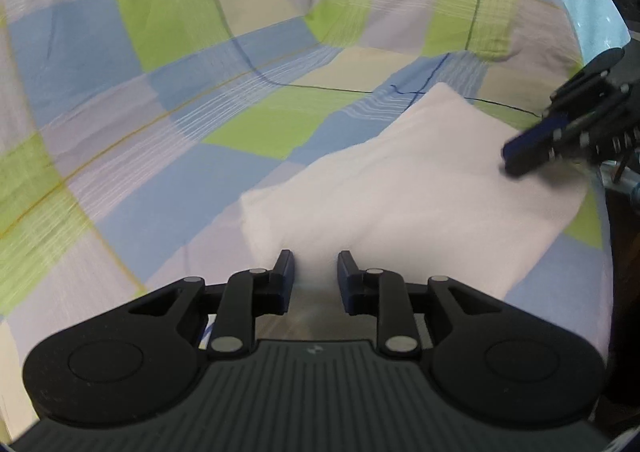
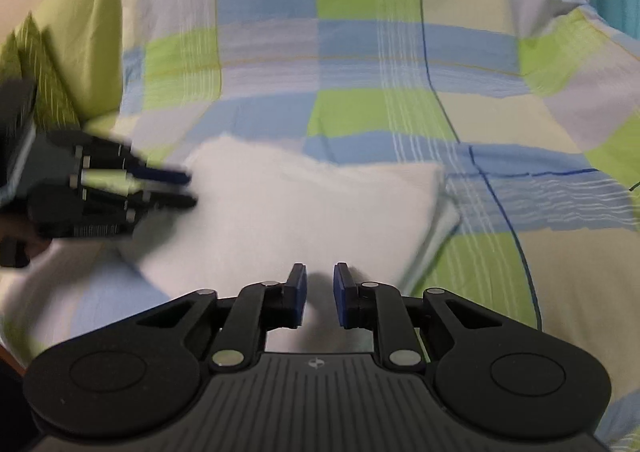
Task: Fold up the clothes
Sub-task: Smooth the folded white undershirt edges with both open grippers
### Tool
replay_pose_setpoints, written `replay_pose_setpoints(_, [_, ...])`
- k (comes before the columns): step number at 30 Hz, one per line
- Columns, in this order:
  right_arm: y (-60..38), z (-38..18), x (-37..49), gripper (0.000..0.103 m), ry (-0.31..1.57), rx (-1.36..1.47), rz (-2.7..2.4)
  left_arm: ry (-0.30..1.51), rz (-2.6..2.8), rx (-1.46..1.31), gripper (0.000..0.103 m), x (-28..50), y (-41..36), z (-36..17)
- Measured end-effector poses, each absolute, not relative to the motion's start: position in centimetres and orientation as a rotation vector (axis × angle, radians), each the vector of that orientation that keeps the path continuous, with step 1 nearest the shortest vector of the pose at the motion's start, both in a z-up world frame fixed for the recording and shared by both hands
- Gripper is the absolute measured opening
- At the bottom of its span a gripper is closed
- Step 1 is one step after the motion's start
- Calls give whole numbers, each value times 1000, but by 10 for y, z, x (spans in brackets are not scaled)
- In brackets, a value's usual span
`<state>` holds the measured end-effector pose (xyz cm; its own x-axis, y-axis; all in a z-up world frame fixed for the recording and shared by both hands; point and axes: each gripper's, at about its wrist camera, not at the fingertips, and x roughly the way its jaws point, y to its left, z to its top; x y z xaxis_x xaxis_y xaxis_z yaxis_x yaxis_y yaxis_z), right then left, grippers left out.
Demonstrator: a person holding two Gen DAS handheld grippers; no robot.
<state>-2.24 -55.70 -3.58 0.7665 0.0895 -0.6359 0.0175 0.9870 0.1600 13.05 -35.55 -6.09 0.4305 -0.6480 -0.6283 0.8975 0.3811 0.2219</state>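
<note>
Two claws are held over a folded white cloth on a bed.

The left claw (image 1: 316, 266) is open a little, with nothing between its fingers, right at the near edge of the cloth (image 1: 404, 188). The right claw (image 2: 320, 280) is also open a little and empty, at another edge of the cloth. The cloth is laid flat on a checked sheet (image 1: 160, 92) of green, blue and pale squares.
</note>
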Motion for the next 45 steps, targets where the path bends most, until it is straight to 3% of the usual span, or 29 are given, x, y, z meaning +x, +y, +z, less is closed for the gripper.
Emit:
replay_pose_setpoints(6, [-564, -33, 2, 23, 655, 114, 51, 446, -1030, 520, 21, 136, -371, -38])
replay_pose_setpoints(13, [-584, -47, 29, 24, 691, 81, 45, 500, -1044, 544, 24, 161, -401, -51])
replay_pose_setpoints(15, [-595, -47, 27, 14, 682, 86, 5, 507, -1039, 530, 27, 167, -395, -51])
replay_pose_setpoints(16, [-601, -48, 25, 3, 680, 111, -5, 510, -1037, 522, 29, 169, -393, -51])
replay_pose_setpoints(17, [-607, -48, 24, 0, 679, 137, -15, 513, -1035, 514, 29, 170, -391, -51])
replay_pose_setpoints(23, [-614, -45, 16, 1, 678, 201, -52, 500, -1018, 540, 29, 164, -397, -49])
replay_pose_setpoints(28, [-613, -33, 9, 16, 613, 201, -80, 445, -1012, 584, 24, 152, -390, -36])
replay_pose_setpoints(31, [-600, -36, 23, 16, 616, 151, -33, 454, -1012, 577, 24, 154, -397, -36])
replay_pose_setpoints(34, [-608, -47, 32, 16, 652, 179, -49, 477, -1010, 599, 23, 159, -404, -44])
replay_pose_setpoints(37, [-628, -53, 28, 0, 650, 268, -68, 482, -1019, 590, 24, 166, -402, -49])
replay_pose_setpoints(40, [-638, -54, 20, 0, 642, 310, -91, 492, -1009, 563, 25, 172, -399, -49])
replay_pose_setpoints(42, [-631, -49, 11, 6, 637, 274, -89, 476, -994, 580, 24, 169, -397, -46])
replay_pose_setpoints(43, [-622, -45, 6, 14, 635, 242, -77, 463, -991, 592, 24, 165, -394, -43])
replay_pose_setpoints(45, [-606, -36, -5, 17, 631, 177, -38, 430, -995, 624, 24, 154, -387, -37])
